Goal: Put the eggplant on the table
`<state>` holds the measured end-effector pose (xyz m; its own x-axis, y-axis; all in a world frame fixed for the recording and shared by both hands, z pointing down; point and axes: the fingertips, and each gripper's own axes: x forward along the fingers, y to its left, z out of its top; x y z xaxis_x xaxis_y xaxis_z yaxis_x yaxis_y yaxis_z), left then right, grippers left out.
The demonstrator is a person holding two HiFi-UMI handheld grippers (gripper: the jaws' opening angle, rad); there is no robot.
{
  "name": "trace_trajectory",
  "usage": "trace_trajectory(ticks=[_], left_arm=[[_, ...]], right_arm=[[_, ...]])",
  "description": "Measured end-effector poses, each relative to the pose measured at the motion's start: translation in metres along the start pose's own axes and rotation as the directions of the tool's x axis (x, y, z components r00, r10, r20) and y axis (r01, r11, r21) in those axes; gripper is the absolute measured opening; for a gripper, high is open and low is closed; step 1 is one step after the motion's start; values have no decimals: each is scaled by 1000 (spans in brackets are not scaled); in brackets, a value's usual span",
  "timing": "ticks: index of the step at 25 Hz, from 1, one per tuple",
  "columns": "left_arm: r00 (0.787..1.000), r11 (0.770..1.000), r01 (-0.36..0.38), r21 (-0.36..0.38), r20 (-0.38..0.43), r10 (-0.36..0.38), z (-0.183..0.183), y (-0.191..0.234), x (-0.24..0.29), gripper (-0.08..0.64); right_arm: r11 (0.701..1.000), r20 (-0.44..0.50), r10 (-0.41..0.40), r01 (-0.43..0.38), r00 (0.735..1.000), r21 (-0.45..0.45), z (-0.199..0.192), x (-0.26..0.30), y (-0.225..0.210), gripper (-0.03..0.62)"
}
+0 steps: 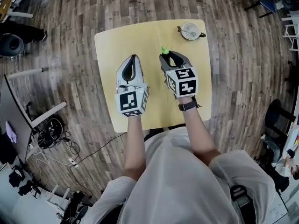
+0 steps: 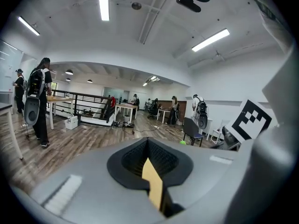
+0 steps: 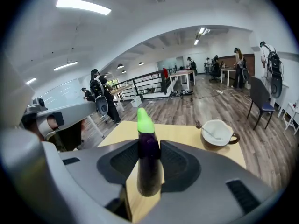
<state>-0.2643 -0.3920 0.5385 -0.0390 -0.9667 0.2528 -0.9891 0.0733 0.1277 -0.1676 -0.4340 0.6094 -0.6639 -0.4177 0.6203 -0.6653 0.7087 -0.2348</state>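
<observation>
Square table, pale yellow wood with a smooth matte top and rounded corners, on a floor of grey-brown planks. At the far right corner of the table stands a white cup with a dark handle and a spoon lying in it, well apart from both tools. The rest of the top around the tools is bare. Cables lie tangled on the floor to the left, and dark chairs stand at the room's edges. The gripper views show several people standing at distant desks under long ceiling strip lights. The left gripper has a grey plastic shell and ribbed black pads; its jaws are pressed together to a point with nothing between them, and it sits over the table's near left part. The right gripper has the same build, and its jaws pinch the eggplant at mid-body. The eggplant is glossy, dark purple and slim, and its bright green cap sticks out past the jaw tips toward the cup. It is over the middle of the table; whether it touches the top cannot be told. A black-and-white marker cube rides behind each tool. A black watch is on the right wrist.
</observation>
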Motion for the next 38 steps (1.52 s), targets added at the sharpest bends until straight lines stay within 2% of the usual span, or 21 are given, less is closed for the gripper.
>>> trace_trajectory(ticks=[9,16,24,30,31,32,33,35,38], left_arm=[[996,998,-32,-54,-90,27,-52,23,5,8],[991,995,-61,-79,-121,51,-76,43,7,8],[986,993,-84,-88,-150,71,-92,46,-1,8],[985,992,-101,-74,-150,89,-90,46,-8,8],[984,992,-104,-72,-149,92,-88,46,-9,8],[985,992,-106,-68,-147,95,-86,45,-10,8],[985,992,-106,-63,-144,96,-82,45,-11,8],[986,993,-106,-51,-135,98,-73,43,-15,8],[988,994,-104,-36,-114,99,-59,42,-22,8]], right_arm=[[1000,-154,26,-24,988,12,-60,43,6,143],[999,-198,30,-26,980,20,-80,73,10,144],[1000,-241,22,-22,970,2,-95,98,13,143],[999,-227,-4,-6,974,-46,-95,103,14,144],[999,-219,2,-9,976,-34,-96,104,13,167],[1000,-208,17,-20,978,-14,-97,105,14,229],[999,-194,38,-37,980,9,-96,105,15,249],[997,-156,70,-65,985,40,-90,100,17,249],[997,-102,75,-74,992,21,-73,86,20,249]])
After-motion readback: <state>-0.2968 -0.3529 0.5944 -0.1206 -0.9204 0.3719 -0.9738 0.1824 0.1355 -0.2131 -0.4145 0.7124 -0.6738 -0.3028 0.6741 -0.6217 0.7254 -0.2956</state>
